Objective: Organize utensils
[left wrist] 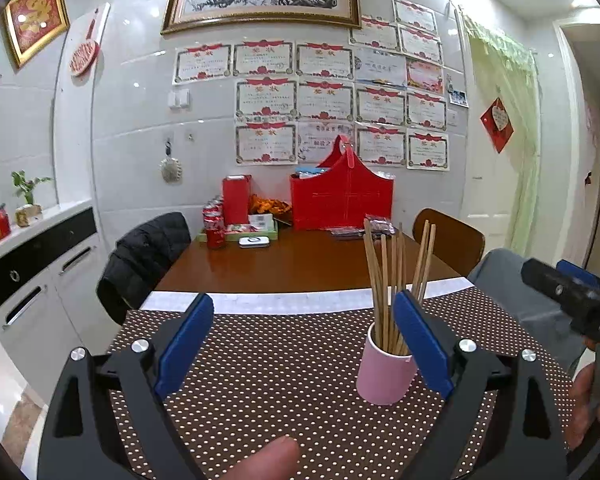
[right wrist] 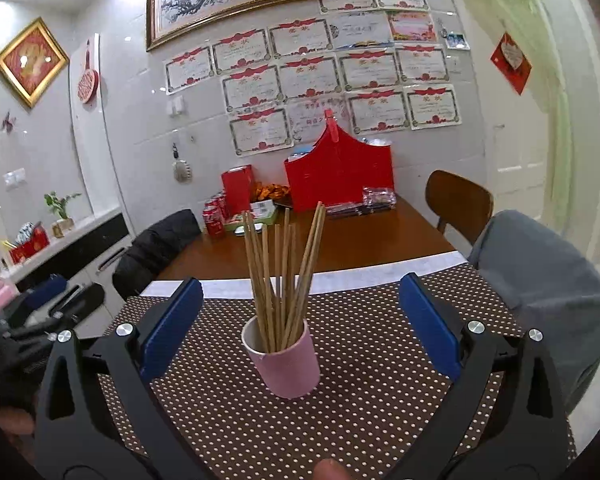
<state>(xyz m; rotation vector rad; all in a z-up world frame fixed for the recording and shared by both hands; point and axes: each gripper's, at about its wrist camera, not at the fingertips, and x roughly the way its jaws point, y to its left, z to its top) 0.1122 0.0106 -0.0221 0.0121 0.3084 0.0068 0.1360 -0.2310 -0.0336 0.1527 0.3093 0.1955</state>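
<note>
— Fingers first: how are yours set?

— Your right gripper (right wrist: 300, 320) has its blue pads (right wrist: 172, 326) spread wide with nothing between them but air. Your left gripper (left wrist: 304, 344) is spread wide too, and it holds nothing.

— Where is the cup against the right fingers?

— Your pink cup (right wrist: 286, 360) stands upright, centred in the gap of the right gripper, apart from both pads and a little closer to the left one. The wooden chopsticks (right wrist: 282, 268) stand in it, fanned out and leaning on the rim, their tips rising above the pads.

— And from the left side?

— There the pink cup (left wrist: 384, 372) sits off to the right of the gap, and your right-hand pad (left wrist: 420, 344) overlaps its rim in the view; you cannot tell from that view whether they touch. The chopsticks (left wrist: 392, 280) rise just behind that pad.

— What is under it all?

— The cup rests on your brown dotted mat (right wrist: 360, 420), which covers the near end of the wooden table (right wrist: 360, 240). At the far end, well apart, stand a red basket (right wrist: 340, 176), a red box (right wrist: 238, 188) and some red cans (right wrist: 214, 216). A dark jacket (left wrist: 148, 256) hangs over the chair at the left, and a grey garment (right wrist: 540, 280) lies draped at the right.
</note>
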